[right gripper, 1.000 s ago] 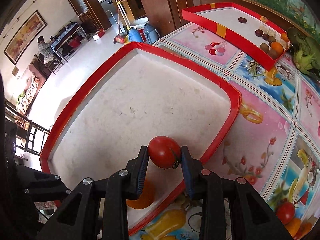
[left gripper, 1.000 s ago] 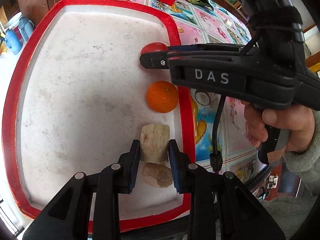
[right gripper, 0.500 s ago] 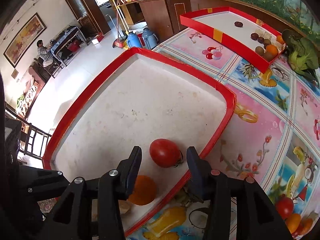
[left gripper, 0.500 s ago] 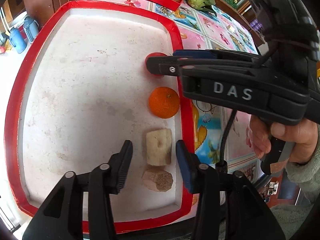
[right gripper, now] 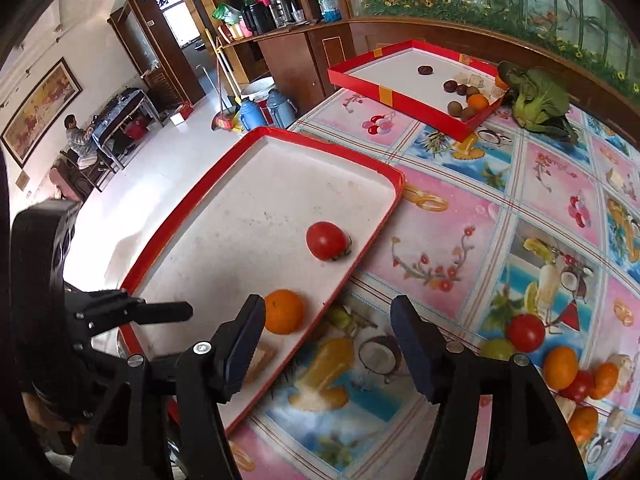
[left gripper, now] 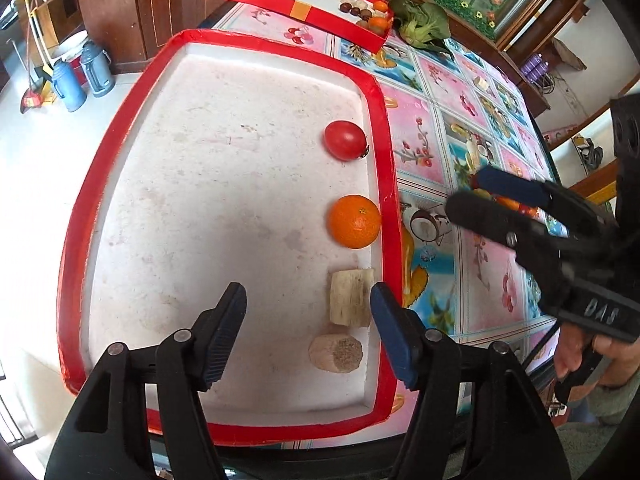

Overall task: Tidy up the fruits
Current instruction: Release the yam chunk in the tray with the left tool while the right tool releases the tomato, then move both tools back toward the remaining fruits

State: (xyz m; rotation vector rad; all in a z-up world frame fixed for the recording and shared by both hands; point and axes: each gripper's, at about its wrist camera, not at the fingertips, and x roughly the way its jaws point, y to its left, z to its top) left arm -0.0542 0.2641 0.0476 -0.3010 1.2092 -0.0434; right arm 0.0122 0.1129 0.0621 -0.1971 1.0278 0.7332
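Four pieces line the right wall of the red tray: tomato far, orange, two pale chunks near. Both grippers, left gripper and right gripper, are opening, empty. Risk: the round tomato may roll; a finger may clip the rim.

Left wrist view: looks steeply down, close over the near right part of the red-rimmed tray.
Right wrist view: from the tray's right, facing far across the tablecloth.
Shared: tray, tomato, orange.
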